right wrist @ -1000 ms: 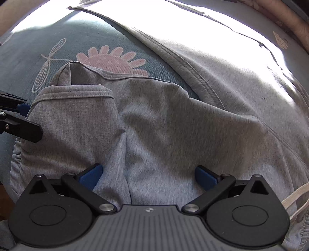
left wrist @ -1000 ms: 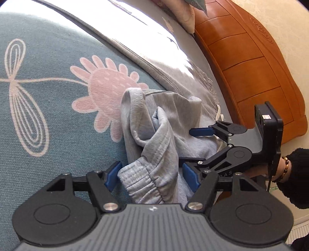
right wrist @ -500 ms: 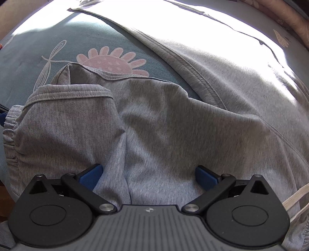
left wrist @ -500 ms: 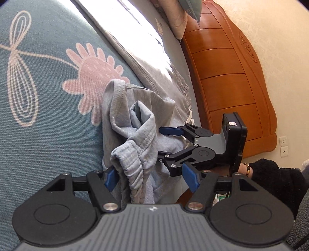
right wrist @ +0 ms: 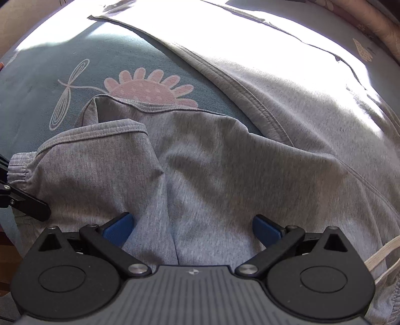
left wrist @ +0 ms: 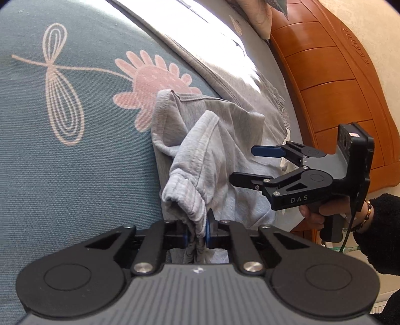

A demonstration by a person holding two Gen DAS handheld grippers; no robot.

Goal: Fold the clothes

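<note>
A light grey sweat garment [left wrist: 225, 140] lies crumpled on the bed, and it fills the right wrist view [right wrist: 225, 160]. My left gripper [left wrist: 197, 231] is shut on its ribbed elastic cuff [left wrist: 185, 200], which bunches up between the blue pads. My right gripper [right wrist: 191, 228] is open, its blue pads resting wide apart on the grey fabric. It shows in the left wrist view [left wrist: 247, 163] to the right, jaws apart, held over the garment. The cuff also shows at the left edge of the right wrist view [right wrist: 20, 165].
The bed has a teal cover [left wrist: 62, 162] with a pink flower and a dragonfly print. A wooden headboard [left wrist: 337, 82] stands at the right, with a pillow [left wrist: 255, 10] at the top. A white drawstring [right wrist: 382, 255] trails at the garment's right.
My left gripper has closed on the ribbed cuff, which earlier lay loose between its open jaws. The right gripper has stayed open on the fabric.
</note>
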